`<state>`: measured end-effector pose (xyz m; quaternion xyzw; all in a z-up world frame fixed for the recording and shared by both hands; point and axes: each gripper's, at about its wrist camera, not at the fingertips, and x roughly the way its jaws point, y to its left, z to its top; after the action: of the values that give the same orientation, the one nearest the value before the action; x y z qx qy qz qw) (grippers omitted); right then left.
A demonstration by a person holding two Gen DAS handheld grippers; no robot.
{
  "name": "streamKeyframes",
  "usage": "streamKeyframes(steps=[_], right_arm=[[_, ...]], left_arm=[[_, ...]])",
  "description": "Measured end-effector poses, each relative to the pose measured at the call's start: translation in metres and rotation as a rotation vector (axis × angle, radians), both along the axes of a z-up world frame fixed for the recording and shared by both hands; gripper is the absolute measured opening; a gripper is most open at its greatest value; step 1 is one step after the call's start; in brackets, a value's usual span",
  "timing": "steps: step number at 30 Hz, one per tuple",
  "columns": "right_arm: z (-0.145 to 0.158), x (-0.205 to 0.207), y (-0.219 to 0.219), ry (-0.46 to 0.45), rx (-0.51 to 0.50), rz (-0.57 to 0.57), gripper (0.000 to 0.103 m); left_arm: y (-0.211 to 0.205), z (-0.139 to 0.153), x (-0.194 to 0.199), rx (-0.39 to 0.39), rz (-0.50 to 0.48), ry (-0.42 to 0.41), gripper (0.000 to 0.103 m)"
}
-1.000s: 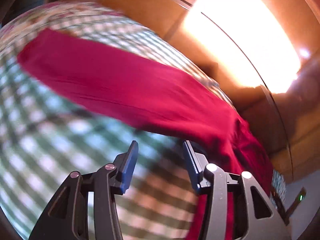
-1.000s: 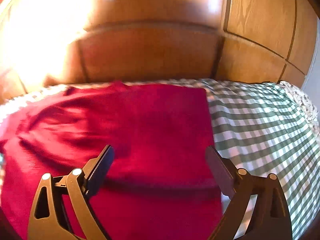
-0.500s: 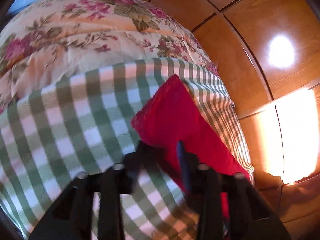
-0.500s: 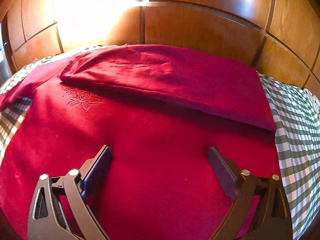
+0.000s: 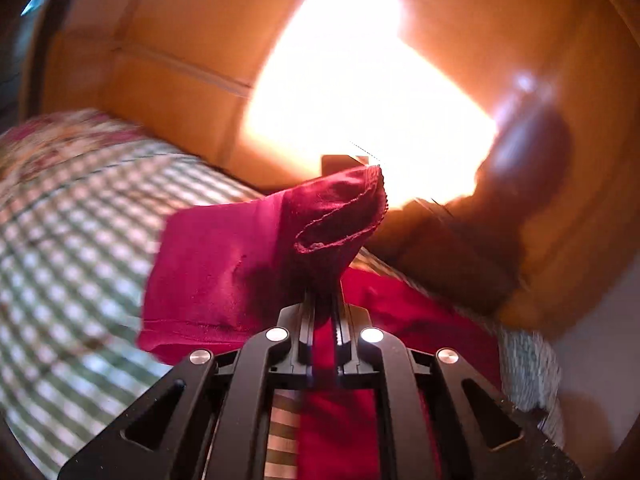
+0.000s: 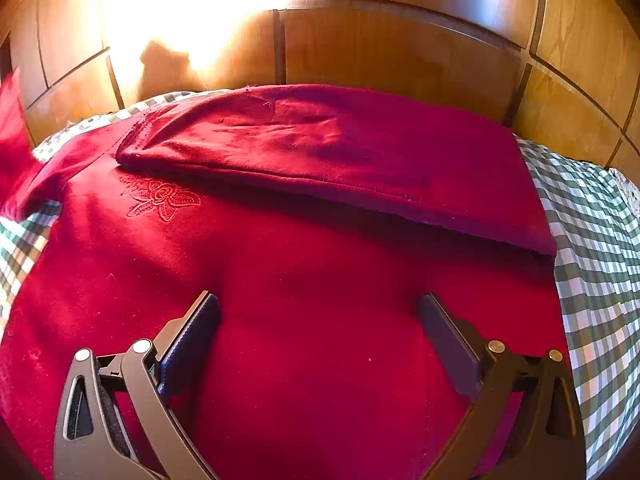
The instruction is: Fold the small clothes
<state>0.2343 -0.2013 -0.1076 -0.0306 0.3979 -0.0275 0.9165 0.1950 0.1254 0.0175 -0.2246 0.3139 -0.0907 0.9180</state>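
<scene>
A red garment [image 6: 312,264] with an embroidered flower [image 6: 160,198] lies spread on a green checked bedcover [image 6: 600,240]. Its far side is folded over as a long flap [image 6: 340,148]. My right gripper [image 6: 318,316] is open and empty, low over the garment's near half. My left gripper [image 5: 324,300] is shut on a sleeve end [image 5: 328,220] of the red garment and holds it lifted off the bed; the cuff opening bunches above the jaws. The lifted sleeve shows blurred at the left edge of the right wrist view [image 6: 12,136].
A wooden panelled headboard [image 6: 400,40] rises right behind the bed, with a bright sun glare [image 5: 352,100] on it. A floral cover [image 5: 52,140] lies at the far left. The checked bedcover [image 5: 60,260] extends left of the sleeve.
My left gripper has closed on the sleeve end and lifted it, swinging toward the headboard. My right gripper has stayed open over the garment, almost still in the last half second.
</scene>
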Motion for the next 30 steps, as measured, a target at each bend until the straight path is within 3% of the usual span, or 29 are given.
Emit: streamKeyframes(steps=[4,6,10,12,14,17,20,22,24,25,27,30], right_arm=[[0.000,0.000,-0.004,0.001,0.024,0.000,0.099],[0.000,0.000,-0.007,0.002,0.043,0.000,0.099],[0.004,0.001,-0.014,0.007,0.089,0.007,0.098],[0.011,0.001,-0.018,0.002,0.158,0.014,0.087],[0.019,0.004,-0.018,-0.002,0.261,0.037,0.067],[0.029,0.020,0.008,0.022,0.399,0.126,0.057],[0.027,0.046,0.047,0.065,0.415,0.186,0.055],[0.020,0.064,0.068,0.100,0.392,0.201,0.046],[0.014,0.079,0.090,0.131,0.337,0.231,0.025],[0.016,0.083,0.100,0.142,0.299,0.255,0.007],[0.035,0.082,0.105,0.101,0.269,0.266,0.007],[0.092,0.066,0.084,-0.057,0.287,0.262,0.006]], left_arm=[[-0.089,-0.031,0.004,0.061,-0.188,0.064,0.012],[-0.120,-0.048,-0.003,0.120,-0.249,0.101,0.030],[-0.136,-0.072,-0.033,0.238,-0.289,0.112,0.032],[-0.128,-0.078,-0.051,0.253,-0.284,0.119,0.032],[-0.113,-0.087,-0.061,0.264,-0.261,0.132,0.032],[-0.103,-0.095,-0.068,0.267,-0.231,0.159,0.032],[-0.094,-0.105,-0.071,0.228,-0.215,0.182,0.032],[-0.094,-0.109,-0.070,0.227,-0.213,0.174,0.033],[-0.093,-0.111,-0.071,0.223,-0.207,0.170,0.033],[-0.092,-0.111,-0.071,0.220,-0.208,0.169,0.033],[-0.090,-0.113,-0.071,0.202,-0.210,0.167,0.033],[-0.083,-0.116,-0.074,0.182,-0.211,0.168,0.033]])
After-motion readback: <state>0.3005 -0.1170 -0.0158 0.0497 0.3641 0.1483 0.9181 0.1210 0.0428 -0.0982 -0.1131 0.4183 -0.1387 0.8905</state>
